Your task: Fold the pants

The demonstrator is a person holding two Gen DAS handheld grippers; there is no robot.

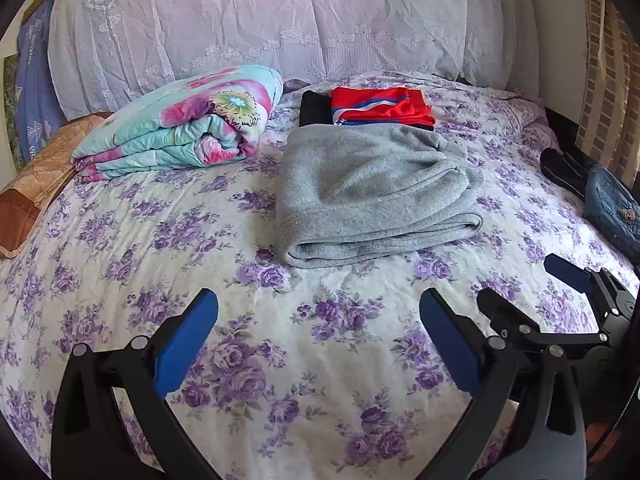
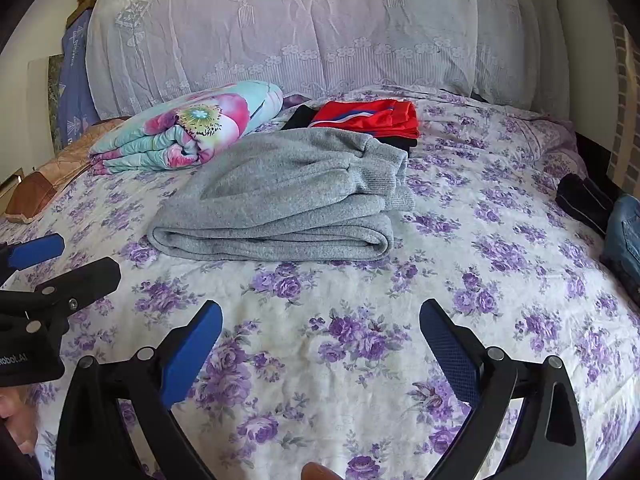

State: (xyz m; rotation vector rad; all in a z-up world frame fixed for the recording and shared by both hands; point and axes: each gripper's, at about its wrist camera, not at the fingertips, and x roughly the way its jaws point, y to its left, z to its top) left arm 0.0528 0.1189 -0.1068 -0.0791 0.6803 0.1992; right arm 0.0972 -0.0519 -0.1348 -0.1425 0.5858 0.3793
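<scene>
Both claws hang wide open and empty above a flowered bedspread (image 1: 320, 360), the left claw (image 1: 318, 320) and right claw (image 2: 320, 332) side by side, neither touching cloth. Beyond them, well apart, the grey pants (image 1: 376, 196) lie folded into a thick stack at mid-bed. Behind sit red shorts (image 1: 382, 106) on dark clothes; a rolled quilt (image 1: 180, 124) rests to the left. The folding looks done; jeans (image 1: 616, 208) wait at the right edge.
</scene>
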